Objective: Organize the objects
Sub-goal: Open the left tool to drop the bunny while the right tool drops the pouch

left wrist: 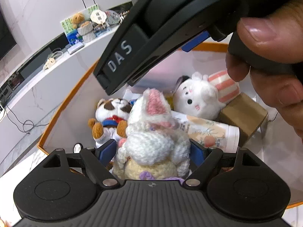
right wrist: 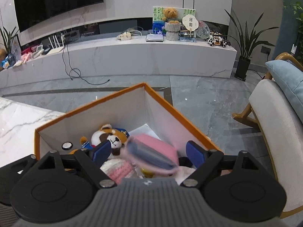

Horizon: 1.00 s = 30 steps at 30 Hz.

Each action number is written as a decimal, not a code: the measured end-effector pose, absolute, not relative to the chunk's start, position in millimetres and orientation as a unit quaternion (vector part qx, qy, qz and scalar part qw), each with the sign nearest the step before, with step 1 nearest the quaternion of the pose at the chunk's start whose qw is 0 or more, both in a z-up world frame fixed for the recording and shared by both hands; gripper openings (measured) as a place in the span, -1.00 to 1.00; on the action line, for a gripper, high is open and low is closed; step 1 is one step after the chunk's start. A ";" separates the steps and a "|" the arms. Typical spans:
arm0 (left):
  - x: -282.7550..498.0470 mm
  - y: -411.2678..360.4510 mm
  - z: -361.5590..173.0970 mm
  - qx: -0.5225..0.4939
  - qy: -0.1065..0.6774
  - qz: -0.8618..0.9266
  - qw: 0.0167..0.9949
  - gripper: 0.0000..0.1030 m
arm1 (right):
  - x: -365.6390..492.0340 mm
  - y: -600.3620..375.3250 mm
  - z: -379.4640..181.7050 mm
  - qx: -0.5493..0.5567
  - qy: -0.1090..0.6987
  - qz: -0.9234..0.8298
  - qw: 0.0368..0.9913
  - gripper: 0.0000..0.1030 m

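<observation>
An orange-rimmed box [left wrist: 62, 102] with white inner walls holds several toys. My left gripper [left wrist: 153, 153] is shut on a white crocheted bunny [left wrist: 153, 138] with pink ears, held over the box. My right gripper [right wrist: 149, 153] is open above the same box [right wrist: 90, 106]; a blurred pink-edged case [right wrist: 153, 151] is between its blue pads [right wrist: 195, 154], not touching them, dropping into the box. The right gripper's body [left wrist: 170, 19] crosses the top of the left wrist view. In the box lie a brown-and-white dog plush [left wrist: 111, 111], also in the right wrist view [right wrist: 109, 136], and a white round plush [left wrist: 197, 98].
Also in the box are a printed tube [left wrist: 210, 130], a cardboard box [left wrist: 244, 115] and a pink striped ball [left wrist: 225, 85]. The box stands on a white marble table [right wrist: 20, 117]. A TV bench [right wrist: 132, 54] with a teddy bear, a potted plant [right wrist: 244, 43] and an armchair [right wrist: 278, 117] are beyond.
</observation>
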<state>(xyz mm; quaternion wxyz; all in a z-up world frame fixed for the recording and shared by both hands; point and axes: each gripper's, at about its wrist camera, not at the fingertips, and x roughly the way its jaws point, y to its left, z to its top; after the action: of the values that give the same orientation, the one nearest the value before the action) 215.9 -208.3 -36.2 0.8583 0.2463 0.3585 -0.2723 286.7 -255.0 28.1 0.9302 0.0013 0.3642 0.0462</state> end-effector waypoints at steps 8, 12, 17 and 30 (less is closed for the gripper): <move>210.3 -192.3 -20.1 0.163 0.349 -0.296 0.874 0.85 | 279.4 -265.9 37.2 0.026 0.351 0.034 0.935 0.69; 208.7 -181.5 -7.1 0.118 0.331 -0.291 0.890 0.85 | 276.2 -273.2 40.9 0.037 0.346 0.028 0.937 0.69; 211.3 -163.7 14.4 0.061 0.322 -0.269 0.906 0.85 | 270.6 -279.0 45.7 0.047 0.341 0.025 0.938 0.69; 190.8 -144.2 36.4 -0.024 0.348 -0.205 0.914 0.85 | 244.6 -285.3 63.6 0.049 0.323 0.034 0.945 0.69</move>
<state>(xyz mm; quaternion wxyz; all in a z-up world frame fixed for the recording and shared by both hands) 190.8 -144.2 36.4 0.9145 -0.0244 0.3479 -0.2051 244.6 -285.3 63.6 0.9446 0.0491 0.3228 0.0344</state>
